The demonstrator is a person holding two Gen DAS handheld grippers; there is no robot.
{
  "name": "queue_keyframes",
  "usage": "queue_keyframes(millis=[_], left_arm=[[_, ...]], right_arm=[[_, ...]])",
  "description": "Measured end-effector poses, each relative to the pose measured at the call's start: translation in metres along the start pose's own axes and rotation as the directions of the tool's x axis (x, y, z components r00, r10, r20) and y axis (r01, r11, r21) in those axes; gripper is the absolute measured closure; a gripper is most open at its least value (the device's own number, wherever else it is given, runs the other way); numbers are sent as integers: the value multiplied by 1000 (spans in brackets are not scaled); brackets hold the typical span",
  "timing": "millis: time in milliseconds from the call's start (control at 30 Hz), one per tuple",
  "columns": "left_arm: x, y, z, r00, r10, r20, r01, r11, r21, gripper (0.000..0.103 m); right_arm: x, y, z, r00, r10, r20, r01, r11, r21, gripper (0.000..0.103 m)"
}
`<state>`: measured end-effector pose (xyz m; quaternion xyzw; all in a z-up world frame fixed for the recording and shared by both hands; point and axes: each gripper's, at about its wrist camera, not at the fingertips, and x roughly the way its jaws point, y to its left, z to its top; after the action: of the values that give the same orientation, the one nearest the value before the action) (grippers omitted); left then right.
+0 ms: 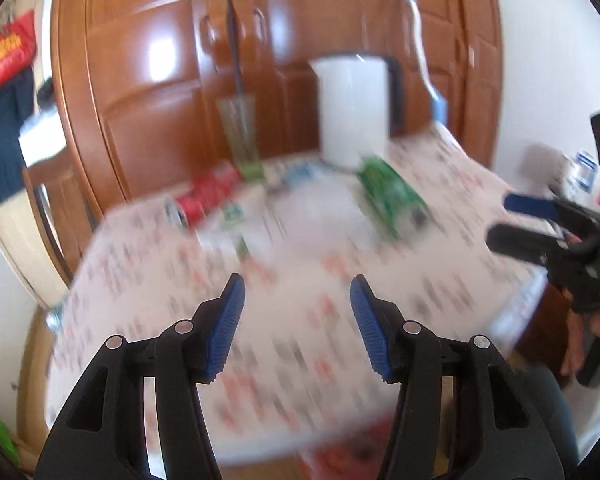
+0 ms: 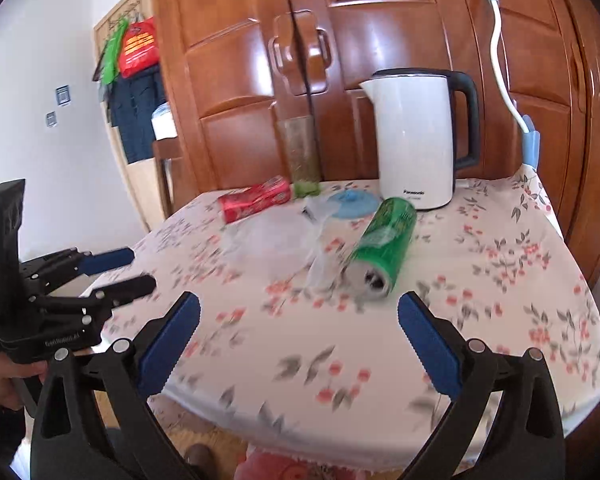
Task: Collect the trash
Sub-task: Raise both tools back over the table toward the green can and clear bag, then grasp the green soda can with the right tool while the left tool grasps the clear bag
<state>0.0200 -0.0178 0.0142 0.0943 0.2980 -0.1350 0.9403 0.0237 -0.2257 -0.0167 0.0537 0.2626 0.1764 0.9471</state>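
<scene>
Right wrist view: right tool (image 2: 299,312) spread wide, empty, aimed at the green can (image 2: 384,246) lying on the tabletop (image 2: 500,280), likely first pickup. Left tool (image 2: 134,270) partly apart, empty. Clear wrapper (image 2: 276,236) and red pack (image 2: 256,199) lie beyond; kettle (image 2: 416,136) behind.

This is a room in a home. A glossy wooden wardrobe (image 2: 380,40) with panelled doors fills the view from 10 to 2 o'clock. In front of it stands a small table under a floral cloth (image 2: 480,280), bearing a white electric kettle (image 2: 414,140) at 1 o'clock. Clothes and a red bag (image 2: 138,46) hang by a pale door (image 2: 112,40) at 10 o'clock, with white walls beside it.
</scene>
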Motion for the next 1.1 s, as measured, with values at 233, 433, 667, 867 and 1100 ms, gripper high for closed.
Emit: queue_keyframes(millis=[233, 433, 667, 867, 1100], left_arm=[[87, 1, 59, 996, -87, -29, 90, 985, 148, 48], [130, -7, 60, 987, -132, -95, 150, 967, 208, 39], [146, -17, 56, 968, -199, -151, 227, 955, 193, 25], [129, -38, 37, 969, -188, -163, 233, 916, 328, 22], [157, -36, 50, 957, -182, -225, 263, 871, 415, 19]], right_arm=[[39, -35, 31, 999, -37, -30, 39, 997, 64, 5], [46, -43, 25, 998, -47, -50, 49, 997, 55, 5], [54, -50, 23, 997, -44, -59, 49, 996, 76, 5], [54, -53, 22, 997, -46, -53, 50, 996, 78, 5], [62, -54, 23, 996, -51, -70, 57, 994, 89, 5]])
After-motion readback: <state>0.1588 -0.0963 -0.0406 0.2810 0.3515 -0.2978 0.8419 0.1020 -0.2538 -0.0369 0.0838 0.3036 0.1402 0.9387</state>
